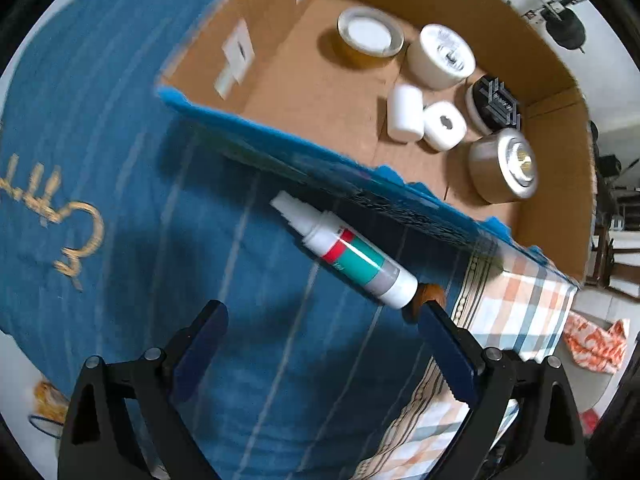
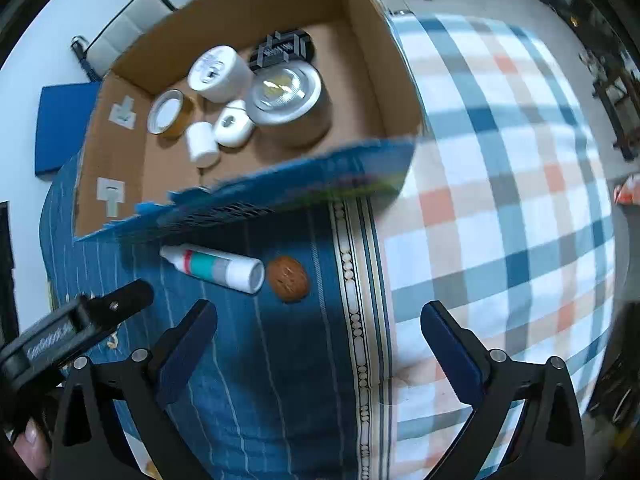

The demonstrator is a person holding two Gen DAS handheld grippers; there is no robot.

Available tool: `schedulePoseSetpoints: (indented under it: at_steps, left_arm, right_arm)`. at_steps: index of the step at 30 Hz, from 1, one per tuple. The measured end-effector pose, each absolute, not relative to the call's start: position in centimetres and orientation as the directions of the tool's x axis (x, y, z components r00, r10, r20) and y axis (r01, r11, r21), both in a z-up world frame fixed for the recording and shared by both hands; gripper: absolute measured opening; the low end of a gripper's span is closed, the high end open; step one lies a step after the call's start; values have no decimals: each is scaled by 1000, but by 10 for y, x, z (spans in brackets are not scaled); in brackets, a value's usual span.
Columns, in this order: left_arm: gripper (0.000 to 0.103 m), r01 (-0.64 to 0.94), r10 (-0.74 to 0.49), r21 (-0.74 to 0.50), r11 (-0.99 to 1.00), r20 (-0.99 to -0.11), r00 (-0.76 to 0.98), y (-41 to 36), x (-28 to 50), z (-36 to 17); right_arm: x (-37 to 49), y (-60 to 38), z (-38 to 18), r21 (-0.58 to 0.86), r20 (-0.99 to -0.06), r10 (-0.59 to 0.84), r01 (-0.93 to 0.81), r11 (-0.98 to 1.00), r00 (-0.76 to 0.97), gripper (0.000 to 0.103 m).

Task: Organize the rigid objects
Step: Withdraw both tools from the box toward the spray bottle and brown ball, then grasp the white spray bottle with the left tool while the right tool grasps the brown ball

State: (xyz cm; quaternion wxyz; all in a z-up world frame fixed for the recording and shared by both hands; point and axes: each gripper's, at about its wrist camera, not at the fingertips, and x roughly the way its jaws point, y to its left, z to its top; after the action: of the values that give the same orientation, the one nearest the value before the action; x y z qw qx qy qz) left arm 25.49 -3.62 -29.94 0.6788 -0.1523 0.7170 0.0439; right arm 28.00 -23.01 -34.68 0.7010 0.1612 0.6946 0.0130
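A white tube with a red and green label (image 1: 344, 252) lies on the blue cloth just in front of the cardboard box (image 1: 224, 60); it also shows in the right wrist view (image 2: 214, 266). A brown walnut (image 2: 287, 279) lies at the tube's base end, half hidden behind a finger in the left wrist view (image 1: 428, 294). My left gripper (image 1: 324, 312) is open and empty, just short of the tube. My right gripper (image 2: 318, 316) is open and empty, just short of the walnut. The left gripper's body (image 2: 76, 324) shows at the lower left of the right wrist view.
The box (image 2: 360, 60) holds tape rolls (image 2: 170, 112), white cylinders (image 2: 202, 144), a silver-topped can (image 2: 288, 96) and a black patterned disc (image 2: 282, 48). Its near wall is blue (image 2: 280, 196). A plaid cloth (image 2: 500, 200) covers the surface to the right.
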Motion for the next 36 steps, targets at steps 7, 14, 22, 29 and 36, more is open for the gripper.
schedulePoseSetpoints:
  at_steps: [7,14,22,29,36]
  left_arm:
    - [87,-271,-152,-116,956,-982,-113,-62,273,-356]
    - [62,-237,-132,-102,966,-985,-113,-71,273,-375]
    - [60,-137,-67,-50,989,-990,-126,-49,236,-365]
    - [46,-173,-110,-85,981,-984,-137,-48,241,-384]
    - [30,8,-1,-3,1000,-992,-124,-72,206,-376]
  right_arm:
    - [275,-242,-386,246,-968,250,265,932,17,70]
    - [271,-235,-406,280,-957,291,255,926,-2,70]
    - [277,-211,-416,290,-954,299,189,938,-21,70]
    - [292,-171,-432,233,-970,239,114,966,-45,45]
    - [267,-172,-433,175,-979,180,54,983,-96,39]
